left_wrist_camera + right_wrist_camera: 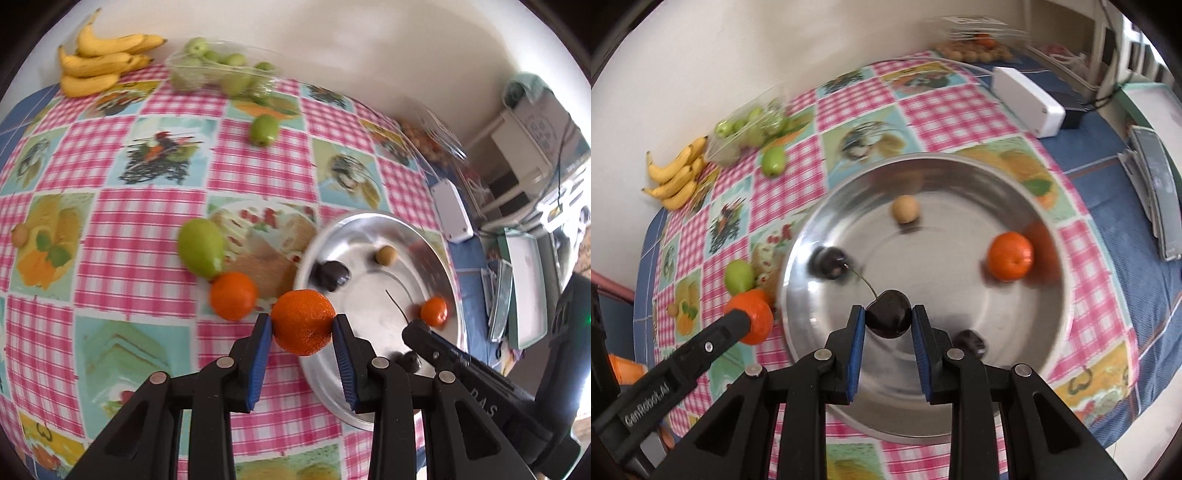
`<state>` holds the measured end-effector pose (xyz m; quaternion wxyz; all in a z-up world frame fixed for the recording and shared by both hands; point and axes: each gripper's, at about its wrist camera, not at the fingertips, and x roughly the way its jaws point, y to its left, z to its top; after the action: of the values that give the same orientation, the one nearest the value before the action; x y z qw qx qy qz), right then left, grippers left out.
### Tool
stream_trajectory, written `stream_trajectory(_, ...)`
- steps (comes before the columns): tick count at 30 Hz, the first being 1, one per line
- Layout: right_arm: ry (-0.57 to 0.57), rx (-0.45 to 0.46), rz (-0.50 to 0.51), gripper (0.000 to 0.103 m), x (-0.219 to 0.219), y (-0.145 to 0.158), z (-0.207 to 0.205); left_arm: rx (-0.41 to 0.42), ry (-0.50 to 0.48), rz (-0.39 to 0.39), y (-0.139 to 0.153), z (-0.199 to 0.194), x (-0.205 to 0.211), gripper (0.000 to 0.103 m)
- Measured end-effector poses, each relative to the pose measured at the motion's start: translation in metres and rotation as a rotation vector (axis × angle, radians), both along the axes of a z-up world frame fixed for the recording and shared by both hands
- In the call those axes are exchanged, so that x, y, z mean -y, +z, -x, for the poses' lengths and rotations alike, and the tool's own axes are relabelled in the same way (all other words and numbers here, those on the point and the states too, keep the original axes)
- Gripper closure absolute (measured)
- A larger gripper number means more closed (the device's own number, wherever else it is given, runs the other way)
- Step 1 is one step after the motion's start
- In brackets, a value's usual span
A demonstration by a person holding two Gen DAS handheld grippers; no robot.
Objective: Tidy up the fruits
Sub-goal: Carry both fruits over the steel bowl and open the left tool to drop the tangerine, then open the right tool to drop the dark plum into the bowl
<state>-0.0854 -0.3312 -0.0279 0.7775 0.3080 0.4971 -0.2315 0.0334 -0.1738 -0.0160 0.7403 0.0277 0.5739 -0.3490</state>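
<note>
- Left gripper [303, 325] is gripping a mandarin [303, 322] between its blue pads, low centre of the left wrist view, at the left rim of the steel bowl [439, 254].
- Right gripper [888, 320] is clamping a dark cherry [888, 314], stem pointing to the upper left, low centre of the right wrist view, over the bowl's near inner floor.
- Sitting inside the bowl in the right wrist view: a second mandarin [1010, 255] at right, a small tan round fruit [905, 209] toward the top, a dark cherry [829, 263] at left, and another dark fruit [969, 341] just right of the right gripper.
- Lying on the checked tablecloth [144, 236] just left of the bowl in the left wrist view: a third mandarin [233, 295] touching a green fruit [201, 247].
- Another green fruit [263, 130] is lying alone in the upper centre.
- A clear tray of green fruits [218, 72] is sitting at the top of the frame, with a bunch of bananas [101, 61] in the upper left corner beside it.
- A small tan fruit [20, 234] is resting at the left edge.
- A white box [452, 210] is lying to the right of the bowl; much of the background is showing blur.
</note>
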Motion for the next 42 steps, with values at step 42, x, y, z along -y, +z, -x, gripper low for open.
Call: stream_trajectory(42, -0.064, -0.044, -0.054, 0.069, 0.019, -0.027, 0.012, 0.008, -0.108, -0.064, -0.015, 0.030, 0.030, 0.066)
